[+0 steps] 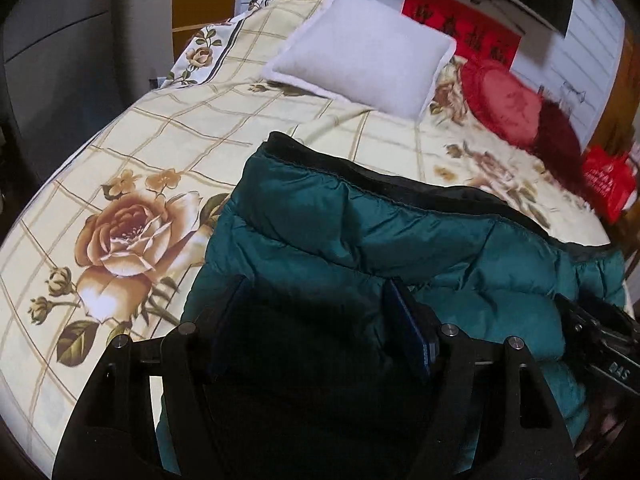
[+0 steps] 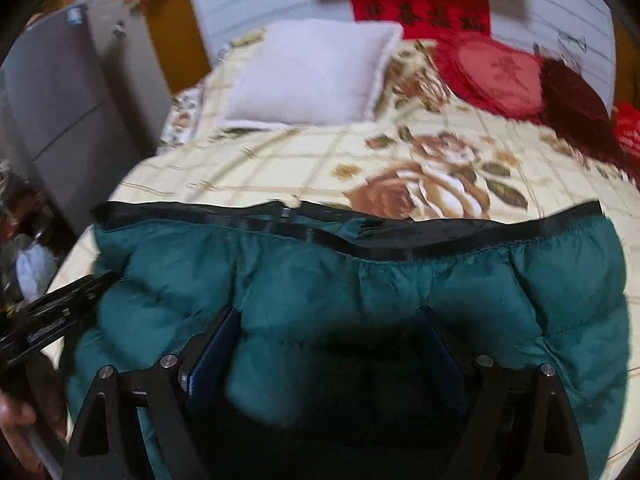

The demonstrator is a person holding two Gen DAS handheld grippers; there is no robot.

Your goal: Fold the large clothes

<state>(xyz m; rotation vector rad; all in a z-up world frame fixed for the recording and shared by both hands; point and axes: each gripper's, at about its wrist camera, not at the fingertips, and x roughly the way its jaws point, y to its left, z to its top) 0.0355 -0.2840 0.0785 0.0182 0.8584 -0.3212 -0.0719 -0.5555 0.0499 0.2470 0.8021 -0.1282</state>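
Note:
A teal puffer jacket (image 1: 360, 232) (image 2: 400, 280) with a black trim band (image 1: 360, 168) (image 2: 400, 236) along its far edge lies on the flowered bed sheet (image 1: 160, 140) (image 2: 280, 168). My left gripper (image 1: 316, 296) hovers over the jacket's left part, open, its pads apart from the fabric. My right gripper (image 2: 326, 316) stands open over the middle of the jacket, with nothing pinched. Each gripper shows in the other's view: the right gripper (image 1: 600, 344) at the right edge, the left gripper (image 2: 60, 304) at the left edge, above a hand (image 2: 16, 420).
A white pillow (image 1: 360, 48) (image 2: 312, 72) and a red round cushion (image 1: 504, 100) (image 2: 496, 76) lie at the head of the bed. A red bag (image 1: 608, 184) sits at the far right. A grey cabinet (image 2: 60, 100) stands left of the bed.

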